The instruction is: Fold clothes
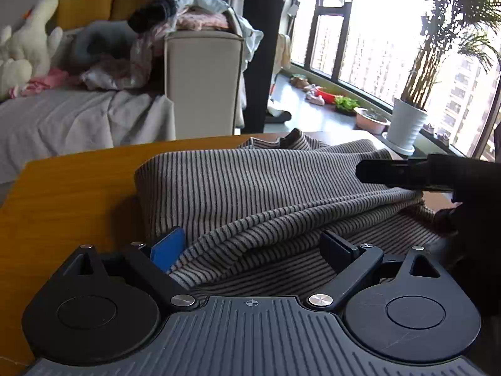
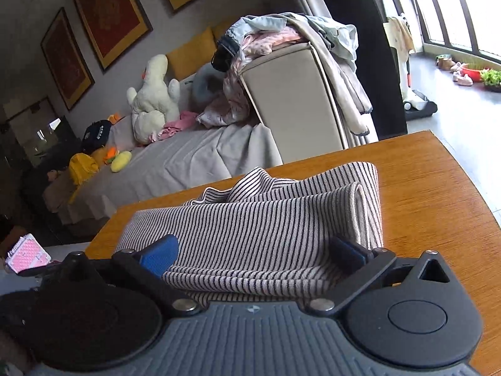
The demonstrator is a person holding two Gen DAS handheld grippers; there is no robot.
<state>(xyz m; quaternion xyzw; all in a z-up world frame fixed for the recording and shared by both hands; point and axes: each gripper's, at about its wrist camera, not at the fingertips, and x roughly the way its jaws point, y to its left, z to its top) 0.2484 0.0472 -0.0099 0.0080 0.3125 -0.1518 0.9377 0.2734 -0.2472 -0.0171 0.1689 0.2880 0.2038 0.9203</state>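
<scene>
A grey-and-black striped garment (image 1: 250, 181) lies folded in layers on the orange wooden table (image 1: 72, 194). My left gripper (image 1: 252, 249) is open, its fingers wide apart over the near edge, with a raised fold of cloth lying between them. At the right of the left wrist view the right gripper (image 1: 404, 175) shows as a dark shape reaching over the garment's far fold. In the right wrist view the striped garment (image 2: 266, 219) is a thick folded stack, and my right gripper (image 2: 253, 252) is open astride its near edge.
Beyond the table (image 2: 432, 194) stands a sofa (image 1: 78, 119) with a beige armrest (image 1: 203, 84) piled with loose clothes (image 1: 194, 12) and a white plush toy (image 2: 153, 97). A potted plant (image 1: 407, 125) stands by the window. A pink case (image 2: 28, 252) lies at the left.
</scene>
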